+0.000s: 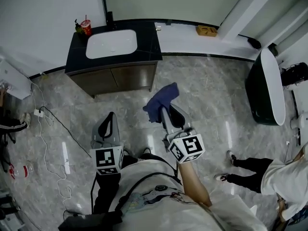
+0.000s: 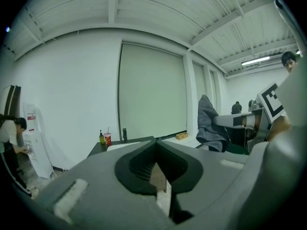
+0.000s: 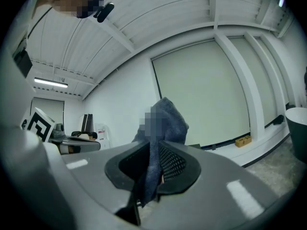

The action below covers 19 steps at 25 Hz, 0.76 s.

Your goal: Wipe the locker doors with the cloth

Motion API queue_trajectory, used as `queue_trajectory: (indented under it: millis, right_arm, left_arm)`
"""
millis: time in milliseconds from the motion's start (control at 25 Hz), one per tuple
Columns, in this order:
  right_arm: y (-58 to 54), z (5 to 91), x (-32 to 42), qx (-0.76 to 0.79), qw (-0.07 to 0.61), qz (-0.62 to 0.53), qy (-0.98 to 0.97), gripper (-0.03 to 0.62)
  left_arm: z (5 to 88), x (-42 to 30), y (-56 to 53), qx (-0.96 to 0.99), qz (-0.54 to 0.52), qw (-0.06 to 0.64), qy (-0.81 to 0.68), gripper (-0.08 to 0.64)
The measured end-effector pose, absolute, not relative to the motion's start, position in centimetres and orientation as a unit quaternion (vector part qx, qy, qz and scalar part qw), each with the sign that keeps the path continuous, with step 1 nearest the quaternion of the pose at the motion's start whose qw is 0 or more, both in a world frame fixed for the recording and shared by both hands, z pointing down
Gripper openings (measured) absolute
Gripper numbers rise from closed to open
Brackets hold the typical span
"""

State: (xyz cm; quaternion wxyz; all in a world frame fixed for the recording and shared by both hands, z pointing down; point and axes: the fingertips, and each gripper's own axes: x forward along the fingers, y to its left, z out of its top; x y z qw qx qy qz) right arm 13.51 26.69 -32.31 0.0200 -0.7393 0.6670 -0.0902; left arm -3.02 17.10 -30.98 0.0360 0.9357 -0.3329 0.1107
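Observation:
In the head view my right gripper point(image 1: 165, 110) is shut on a dark blue cloth point(image 1: 162, 101), which bunches up beyond its tips above the grey marble floor. The right gripper view shows the cloth point(image 3: 165, 123) pinched between the jaws of that gripper point(image 3: 154, 143) and hanging down through them. My left gripper point(image 1: 110, 118) is held beside it at the left, jaws together and nothing in them; its tips point(image 2: 154, 140) meet in the left gripper view, where the cloth point(image 2: 209, 124) shows at the right. I can make out no locker doors.
A black vanity with a white sink point(image 1: 111, 43) stands ahead, with a red cup point(image 1: 86, 28) on its corner. A yellow box point(image 1: 206, 30) lies on the white ledge. A dark oval tub point(image 1: 267, 88) is at the right, a person's legs point(image 1: 245, 170) near it. Cables point(image 1: 48, 124) trail at the left.

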Motion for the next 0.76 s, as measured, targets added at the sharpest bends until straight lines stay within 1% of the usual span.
queue_trajectory:
  millis: [760]
  right_arm:
    - [25.9,-32.8,13.3,-0.731,0.007,-0.079,0.678,0.06]
  left_arm:
    - [-30.6,-2.5,16.2,0.935,0.11,0.041,-0.334,0.0]
